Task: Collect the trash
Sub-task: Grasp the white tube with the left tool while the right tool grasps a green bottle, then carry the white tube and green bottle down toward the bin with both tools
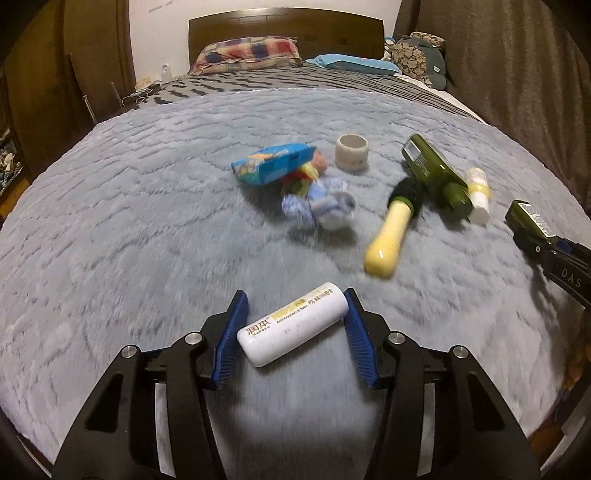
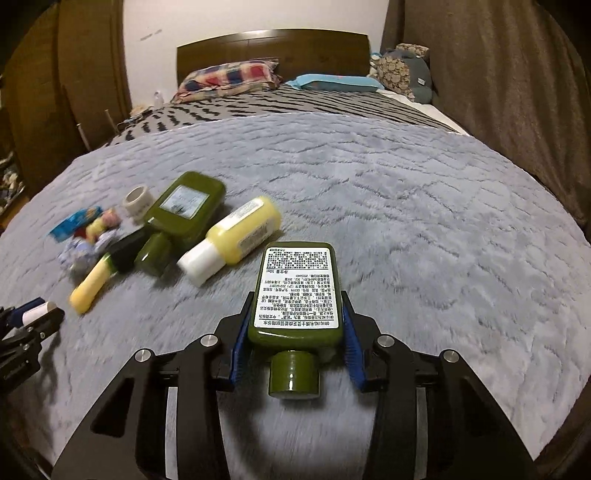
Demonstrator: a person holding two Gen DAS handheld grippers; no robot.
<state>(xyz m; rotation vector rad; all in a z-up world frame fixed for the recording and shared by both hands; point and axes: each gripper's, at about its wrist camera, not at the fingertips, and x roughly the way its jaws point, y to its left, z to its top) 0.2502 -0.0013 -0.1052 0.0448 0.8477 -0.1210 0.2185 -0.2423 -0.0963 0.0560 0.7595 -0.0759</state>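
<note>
The left gripper [image 1: 293,321] is pointing forward and slanting down toward the grey blanket [image 1: 147,229] on the bed; its blue pads [image 1: 231,332] are standing partly closed on either side of a white tube [image 1: 291,325], which is lying crosswise between them; the right pad is touching the tube's far end, the left pad is sitting at its near end, and the grip is looking firm. The right gripper [image 2: 295,332] is slanting down at a similar angle over the same blanket; its pads [image 2: 242,343] are pressing on both flanks of a small green bottle [image 2: 295,295], which is lying label up with its round cap [image 2: 293,374] facing the camera.

The rest of the litter is lying in a loose group farther up the blanket: a blue snack wrapper [image 1: 273,162] is resting against a crumpled bundle of coloured scraps [image 1: 317,199]; a short white ring of tape [image 1: 352,152] is standing just behind them; a brush with a yellow handle [image 1: 388,236] is lying beside a larger green bottle [image 1: 437,173], which is touching a yellow bottle with a white cap [image 1: 480,192].

Two pillows [image 1: 247,53] are lying near the wooden headboard [image 1: 284,29]; brown curtains [image 2: 498,74] are hanging along the right side.
</note>
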